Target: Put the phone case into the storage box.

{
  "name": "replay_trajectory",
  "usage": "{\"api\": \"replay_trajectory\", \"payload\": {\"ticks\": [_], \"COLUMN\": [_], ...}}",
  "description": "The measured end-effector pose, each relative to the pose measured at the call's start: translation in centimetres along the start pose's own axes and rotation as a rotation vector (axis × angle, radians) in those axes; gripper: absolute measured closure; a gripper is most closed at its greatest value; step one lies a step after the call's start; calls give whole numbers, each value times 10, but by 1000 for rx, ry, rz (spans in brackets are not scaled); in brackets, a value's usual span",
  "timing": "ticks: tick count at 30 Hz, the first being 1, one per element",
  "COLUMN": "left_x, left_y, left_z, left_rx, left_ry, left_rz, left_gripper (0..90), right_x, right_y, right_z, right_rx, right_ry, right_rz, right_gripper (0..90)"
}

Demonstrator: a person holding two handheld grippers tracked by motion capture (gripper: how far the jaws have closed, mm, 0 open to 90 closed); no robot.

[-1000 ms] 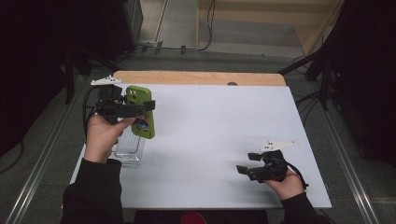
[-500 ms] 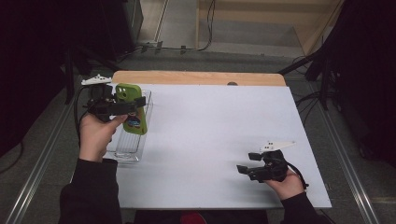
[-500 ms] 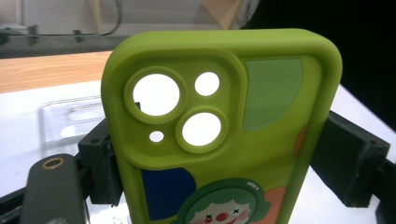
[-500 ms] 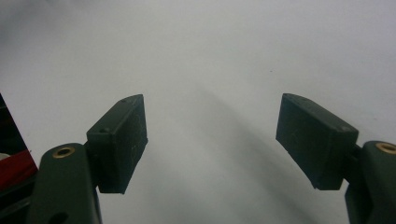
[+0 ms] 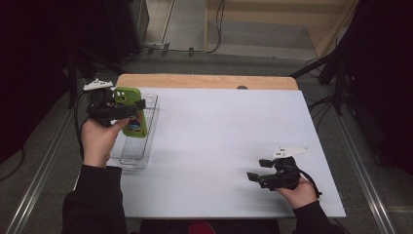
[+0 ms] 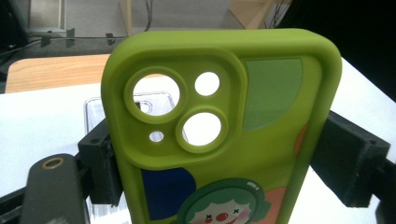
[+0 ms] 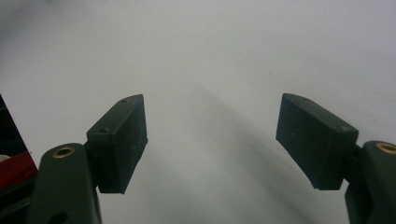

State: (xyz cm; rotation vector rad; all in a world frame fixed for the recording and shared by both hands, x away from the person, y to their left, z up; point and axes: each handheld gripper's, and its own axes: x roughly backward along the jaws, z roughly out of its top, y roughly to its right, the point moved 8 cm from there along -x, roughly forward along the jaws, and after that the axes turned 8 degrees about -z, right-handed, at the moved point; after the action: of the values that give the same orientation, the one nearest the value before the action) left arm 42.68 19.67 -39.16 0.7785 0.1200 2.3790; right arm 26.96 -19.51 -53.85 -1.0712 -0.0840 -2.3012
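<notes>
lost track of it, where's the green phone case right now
In the high view the green phone case sits at the table's left, clamped in the left gripper above the clear plastic tray.

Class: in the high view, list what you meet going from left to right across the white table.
Left tongs clamped on the green phone case, over the clear tray → bare white table → open right tongs, resting low near the front edge.

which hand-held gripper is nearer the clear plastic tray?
Left. The left hand-held gripper holds the green phone case right above the clear plastic tray at the table's left edge. The right hand-held gripper sits open and empty near the table's front right, well away.
</notes>
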Motion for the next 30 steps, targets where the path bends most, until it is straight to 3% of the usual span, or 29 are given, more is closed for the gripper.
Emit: {"api": "replay_trajectory", "payload": {"ticks": [5, 13, 18, 26, 30], "left_x": [-9, -20, -29, -40, -44], "left_y": [-7, -19, -22, -33, -38], "left_z": [-2, 4, 9, 17, 19], "left_rx": [13, 51, 15, 9, 33], "left_ry": [21, 26, 16, 12, 9], "left_rz": [32, 45, 73, 91, 85], "left_gripper": [173, 173, 173, 173, 173], "right_x": [-1, -1, 1, 1, 0], "right_y": [1, 1, 3, 3, 2], "right_z": [2, 2, 2, 1, 0], "right_rx": [-17, -16, -25, -26, -24], "right_ry": [3, 8, 23, 10, -10], "right_rz": [2, 4, 11, 9, 9], "right_gripper": [232, 232, 232, 232, 232]}}
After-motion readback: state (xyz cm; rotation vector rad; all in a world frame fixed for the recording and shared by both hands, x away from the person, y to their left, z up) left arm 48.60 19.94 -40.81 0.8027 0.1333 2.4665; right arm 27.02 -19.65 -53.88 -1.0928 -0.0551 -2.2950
